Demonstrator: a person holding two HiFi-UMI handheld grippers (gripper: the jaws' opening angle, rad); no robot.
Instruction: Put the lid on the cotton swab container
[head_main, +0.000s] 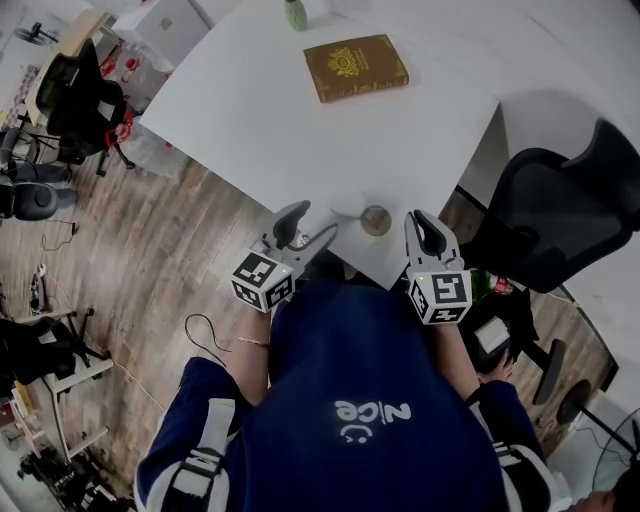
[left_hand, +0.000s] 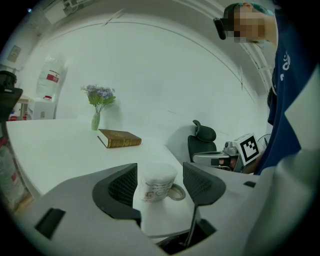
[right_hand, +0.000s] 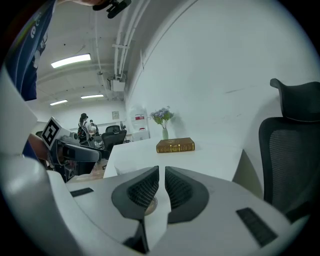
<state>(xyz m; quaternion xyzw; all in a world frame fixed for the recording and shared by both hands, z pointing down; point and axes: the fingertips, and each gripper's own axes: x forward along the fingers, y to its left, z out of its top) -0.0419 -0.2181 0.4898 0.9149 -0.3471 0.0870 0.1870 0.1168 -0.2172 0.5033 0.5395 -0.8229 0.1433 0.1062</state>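
Cotton swab container (left_hand: 157, 184) stood upright at the near edge of the table (head_main: 250, 120). Lid (left_hand: 176, 192) lay flat just right of it, not yet on. Left gripper (head_main: 292, 222): jaws wide apart, flanking the container, no contact seen. Right gripper (right_hand: 162, 186): jaws nearly together, narrow gap, nothing held. Book (head_main: 355, 66) lay farther back.

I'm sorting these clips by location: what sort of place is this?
Probably an open-plan office: a large white table, a black swivel chair beside it, and ceiling strip lights overhead.
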